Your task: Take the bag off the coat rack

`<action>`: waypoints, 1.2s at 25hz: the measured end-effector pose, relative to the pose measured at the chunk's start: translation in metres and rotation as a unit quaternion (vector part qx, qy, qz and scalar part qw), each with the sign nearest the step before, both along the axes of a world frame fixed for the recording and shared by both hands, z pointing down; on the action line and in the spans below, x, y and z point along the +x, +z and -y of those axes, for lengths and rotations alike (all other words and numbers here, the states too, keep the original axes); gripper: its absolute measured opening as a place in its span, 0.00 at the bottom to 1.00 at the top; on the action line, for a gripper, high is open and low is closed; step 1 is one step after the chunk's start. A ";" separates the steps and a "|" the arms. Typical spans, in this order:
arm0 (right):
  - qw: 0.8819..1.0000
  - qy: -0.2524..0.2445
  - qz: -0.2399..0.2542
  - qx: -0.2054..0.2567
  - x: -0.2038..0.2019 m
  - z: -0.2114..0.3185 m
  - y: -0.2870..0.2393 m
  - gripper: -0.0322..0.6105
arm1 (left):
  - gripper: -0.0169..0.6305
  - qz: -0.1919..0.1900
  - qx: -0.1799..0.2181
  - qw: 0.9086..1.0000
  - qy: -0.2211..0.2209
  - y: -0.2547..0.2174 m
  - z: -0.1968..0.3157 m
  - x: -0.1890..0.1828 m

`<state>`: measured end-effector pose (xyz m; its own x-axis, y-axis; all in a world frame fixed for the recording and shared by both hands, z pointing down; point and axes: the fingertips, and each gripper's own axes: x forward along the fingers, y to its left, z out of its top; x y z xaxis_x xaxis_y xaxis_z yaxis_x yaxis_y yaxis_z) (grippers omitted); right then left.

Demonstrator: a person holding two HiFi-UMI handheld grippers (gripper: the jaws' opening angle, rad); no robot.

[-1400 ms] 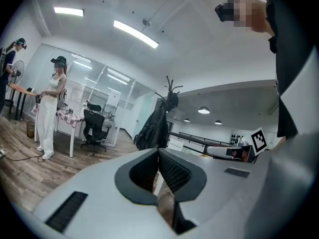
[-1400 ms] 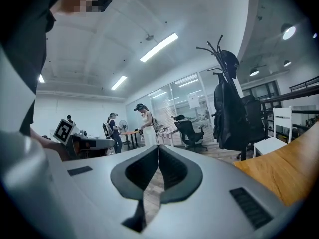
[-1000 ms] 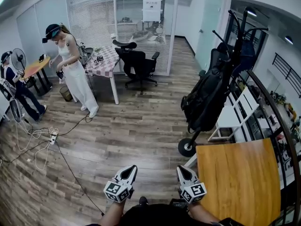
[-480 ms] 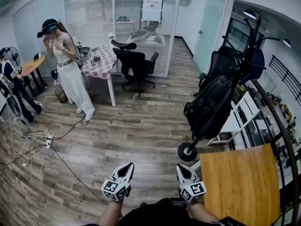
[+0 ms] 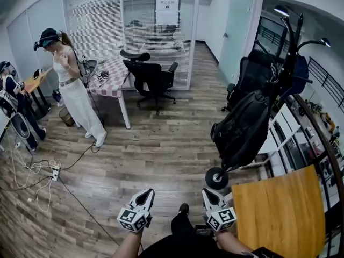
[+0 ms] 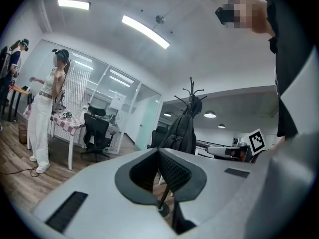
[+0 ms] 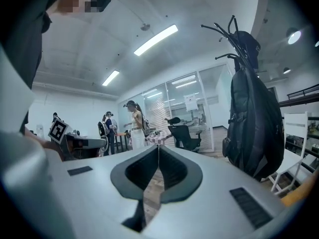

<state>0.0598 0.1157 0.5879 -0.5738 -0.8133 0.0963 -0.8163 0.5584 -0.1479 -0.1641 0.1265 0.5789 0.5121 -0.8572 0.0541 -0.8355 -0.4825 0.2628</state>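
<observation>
- Both grippers are held low and close to the body, side by side, pointed roughly level out over the wood floor (image 5: 156, 155).
- The left gripper (image 5: 145, 194) is seen with its jaws pressed together and nothing caught between them.
- Same deal for the right gripper (image 5: 210, 193): jaws closed tight, empty.
- The bag (image 5: 243, 129), a black backpack, is hung on the coat rack (image 5: 295, 34), ahead and off to the right, well apart from both grippers.
- 1 black-and-white square marker (image 5: 129, 217) is shown on each face of each gripper's cube that can be seen.
- A white paper sign (image 5: 166, 11) is stuck on the glass wall (image 5: 107, 26), but its print is too small to be read.
</observation>
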 end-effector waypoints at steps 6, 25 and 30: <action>1.000 0.008 0.007 -0.009 0.003 0.065 0.007 0.10 | 0.05 0.005 -0.008 1.000 0.004 0.004 0.065 0.003; 1.000 -0.023 0.003 0.012 0.016 0.254 -0.013 0.10 | 0.05 0.013 0.020 0.999 0.021 -0.035 0.291 0.042; 0.999 -0.026 0.009 0.019 0.016 0.283 -0.020 0.10 | 0.05 0.013 0.029 0.999 0.044 -0.045 0.323 0.050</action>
